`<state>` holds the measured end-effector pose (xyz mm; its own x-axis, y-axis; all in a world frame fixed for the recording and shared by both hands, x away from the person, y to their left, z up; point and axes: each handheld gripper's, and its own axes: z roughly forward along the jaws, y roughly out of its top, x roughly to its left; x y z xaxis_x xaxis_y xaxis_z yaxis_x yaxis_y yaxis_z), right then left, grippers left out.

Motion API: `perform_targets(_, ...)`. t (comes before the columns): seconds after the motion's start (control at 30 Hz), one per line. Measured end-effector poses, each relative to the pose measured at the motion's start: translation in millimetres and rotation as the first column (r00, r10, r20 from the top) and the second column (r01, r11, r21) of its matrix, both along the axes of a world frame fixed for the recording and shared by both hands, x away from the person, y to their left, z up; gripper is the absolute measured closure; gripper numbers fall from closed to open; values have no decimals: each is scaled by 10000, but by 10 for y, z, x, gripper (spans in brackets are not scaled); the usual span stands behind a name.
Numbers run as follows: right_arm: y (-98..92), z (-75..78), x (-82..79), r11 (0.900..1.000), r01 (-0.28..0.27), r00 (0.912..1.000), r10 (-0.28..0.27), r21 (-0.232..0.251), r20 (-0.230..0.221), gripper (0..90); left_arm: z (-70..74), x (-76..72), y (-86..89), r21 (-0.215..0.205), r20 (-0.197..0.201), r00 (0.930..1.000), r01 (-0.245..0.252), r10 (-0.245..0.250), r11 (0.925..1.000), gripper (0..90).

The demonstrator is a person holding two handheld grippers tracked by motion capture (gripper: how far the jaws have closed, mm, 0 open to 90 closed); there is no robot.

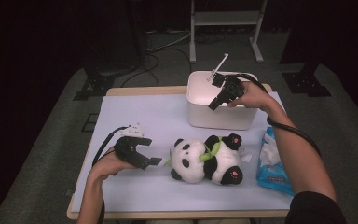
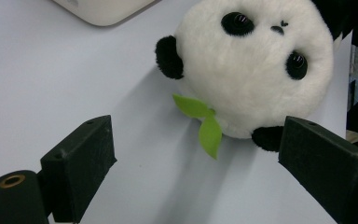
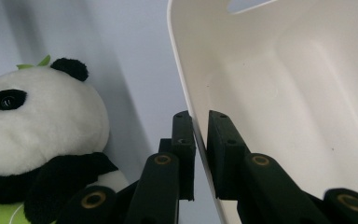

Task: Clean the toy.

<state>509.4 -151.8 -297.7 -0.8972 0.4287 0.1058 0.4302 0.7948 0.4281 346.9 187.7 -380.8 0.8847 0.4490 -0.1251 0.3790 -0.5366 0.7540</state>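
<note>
The right gripper (image 1: 213, 105) clamps the front wall of a white plastic bin (image 1: 200, 116) at the far side of the table — in the right gripper view one black jaw sits outside the wall and the other inside, both pressed flat against the thin rim (image 3: 186, 93). The bin's pale interior opens beyond the inner jaw, and a plush panda (image 3: 37, 140) lies off to the outer jaw's side.

Nearer the person, the left gripper (image 1: 150, 162) rests low over the light blue table cover (image 1: 135, 116) with its jaws spread wide and nothing between them. The panda (image 1: 205, 158) lies on its back just ahead of those open jaws, its head (image 2: 256, 70) and a green felt leaf (image 2: 205, 126) closest to them — not touching either pad. A blue pack of wipes (image 1: 272, 168) lies past the panda, under the right forearm.
</note>
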Motion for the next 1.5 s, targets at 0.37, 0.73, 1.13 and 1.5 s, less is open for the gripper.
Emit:
perform_targets(0.37,113,-10,-109,9991,-383,9993,383,172,12,841,-16,-16,-10,-31,-103,9999,15,-15,10000,96)
perform_targets(0.73,210,-7,-235,9958,-876,9961,878,280,-60,854,-29,-4,-12,-19,-120,9999,38,-39,10000,96)
perform_targets(1.13,341,-1,-424,9866,-1616,9868,1618,227,-74,853,-36,-1,-22,47,-113,9998,139,-139,9999,96)
perform_targets(1.5,384,-5,-556,9794,-1990,9799,1992,332,-35,853,-39,0,-29,25,-93,9997,219,-219,9998,96)
